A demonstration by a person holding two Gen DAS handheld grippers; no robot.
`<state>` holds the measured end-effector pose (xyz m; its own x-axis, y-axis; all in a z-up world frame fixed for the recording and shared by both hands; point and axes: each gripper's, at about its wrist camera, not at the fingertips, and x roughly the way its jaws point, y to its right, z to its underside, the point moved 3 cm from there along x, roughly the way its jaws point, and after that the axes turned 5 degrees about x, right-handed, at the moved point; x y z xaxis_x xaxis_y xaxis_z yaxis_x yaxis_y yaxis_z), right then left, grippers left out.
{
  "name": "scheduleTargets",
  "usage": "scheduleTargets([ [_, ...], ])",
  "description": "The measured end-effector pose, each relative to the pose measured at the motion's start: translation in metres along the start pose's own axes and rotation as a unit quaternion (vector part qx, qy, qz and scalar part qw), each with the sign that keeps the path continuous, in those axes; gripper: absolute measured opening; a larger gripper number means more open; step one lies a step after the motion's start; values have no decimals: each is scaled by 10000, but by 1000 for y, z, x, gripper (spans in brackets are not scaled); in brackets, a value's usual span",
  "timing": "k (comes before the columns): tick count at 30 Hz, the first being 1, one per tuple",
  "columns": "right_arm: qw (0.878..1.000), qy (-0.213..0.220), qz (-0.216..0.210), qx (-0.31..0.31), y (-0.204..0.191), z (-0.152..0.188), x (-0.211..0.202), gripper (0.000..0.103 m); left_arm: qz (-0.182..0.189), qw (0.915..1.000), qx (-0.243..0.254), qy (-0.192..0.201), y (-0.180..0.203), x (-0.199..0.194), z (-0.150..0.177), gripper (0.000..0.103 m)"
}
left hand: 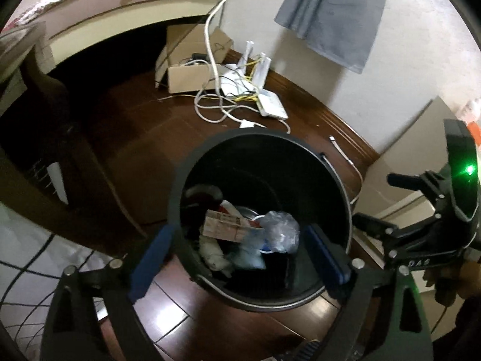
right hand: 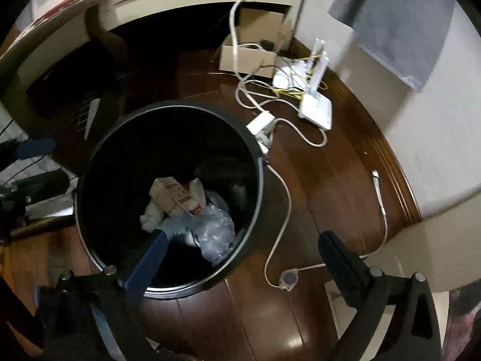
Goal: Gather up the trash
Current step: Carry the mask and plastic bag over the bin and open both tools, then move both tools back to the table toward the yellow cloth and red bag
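Left wrist view, from the left: bed [left hand: 99, 3] with patterned cover at upper left, dark space beneath it. Wooden floor [left hand: 144, 138] dark brown. Open cardboard box [left hand: 192, 69] stood near the wall, white cables [left hand: 215, 60] trailing out of it to a white router [left hand: 270, 105] just beside. Grey cloth [left hand: 333, 15] hung on the wall above.

Black bin [left hand: 261, 162] stood centre frame, upright, on the floor. Inside, at the bottom: a flattened carton [left hand: 228, 225], crumpled clear plastic [left hand: 281, 230] just to its right, white wadding [left hand: 213, 255] below. Left gripper [left hand: 237, 255] pointed down over the bin mouth, blue pads [left hand: 153, 258] spread wide, nothing between them but the view of the bin. At the right edge, the right gripper [left hand: 372, 201] showed as black fingers, apart, beside the bin rim.

Right wrist view: bin [right hand: 99, 156] sat left of centre, same trash inside. Right gripper [right hand: 243, 258] jaws stood wide, empty; its left pad [right hand: 147, 267] over the bin's near rim, the right finger [right hand: 339, 261] over bare floor. A white cable [right hand: 282, 210] ran along the floor just beside the bin.
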<state>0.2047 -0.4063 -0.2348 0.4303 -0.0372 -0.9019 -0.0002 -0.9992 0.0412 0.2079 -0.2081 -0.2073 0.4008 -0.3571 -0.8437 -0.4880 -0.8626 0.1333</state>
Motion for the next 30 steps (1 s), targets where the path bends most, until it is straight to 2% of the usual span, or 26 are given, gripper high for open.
scheduleTargets([
  [7,9995,293,65,119,-5,-9,-26,102,-126,9997,21,230,0,-21,-1,92],
  [13,9986,492,-105,134,-15,-14,-52,102,-256,9990,15,371,-3,-43,-2,92],
  [19,9968,770,-144,-131,-35,-18,-84,102,-428,9976,2,544,-7,-73,-1,92],
  [30,9915,1226,-380,-187,-70,-26,-127,102,-747,9920,-91,1017,-29,-139,0,92],
])
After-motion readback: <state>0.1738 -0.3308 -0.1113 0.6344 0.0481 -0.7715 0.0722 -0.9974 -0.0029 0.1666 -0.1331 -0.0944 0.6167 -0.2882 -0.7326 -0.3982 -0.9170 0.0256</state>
